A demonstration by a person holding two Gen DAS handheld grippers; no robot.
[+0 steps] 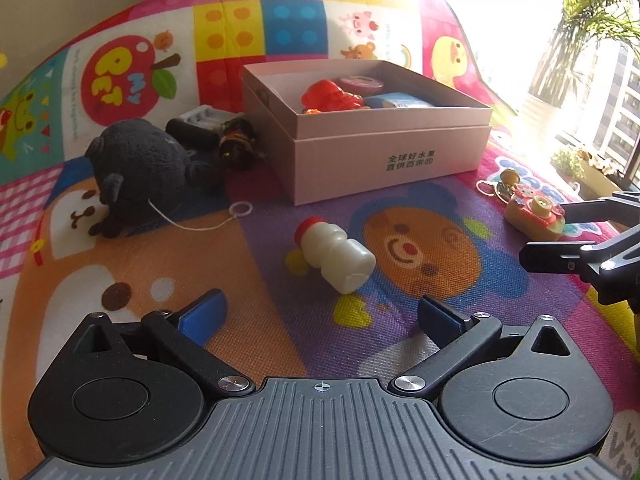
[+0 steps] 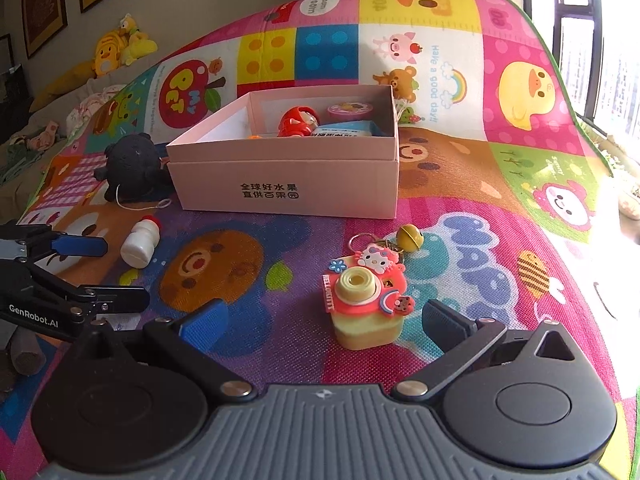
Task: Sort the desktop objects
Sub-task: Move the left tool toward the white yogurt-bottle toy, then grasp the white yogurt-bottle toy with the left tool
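Observation:
A pink cardboard box point(image 1: 384, 168) point(image 2: 288, 188) stands on the colourful play mat and holds a red toy point(image 1: 328, 96) point(image 2: 298, 122) and other small items. A white toy bottle with a red cap point(image 1: 336, 254) point(image 2: 140, 238) lies on its side just ahead of my open, empty left gripper point(image 1: 320, 316) point(image 2: 116, 272). A toy camera keychain point(image 2: 366, 300) point(image 1: 534, 216) sits just ahead of my open, empty right gripper point(image 2: 320, 320), a little right of centre. The right gripper point(image 1: 560, 232) shows at the right edge of the left wrist view.
A black plush toy point(image 1: 140, 168) point(image 2: 134, 164) with a white string lies left of the box. A small dark figure point(image 1: 238, 142) and a grey-black object point(image 1: 196, 126) lie behind it. Windows and plants are at the right; yellow plush toys point(image 2: 116, 50) sit far left.

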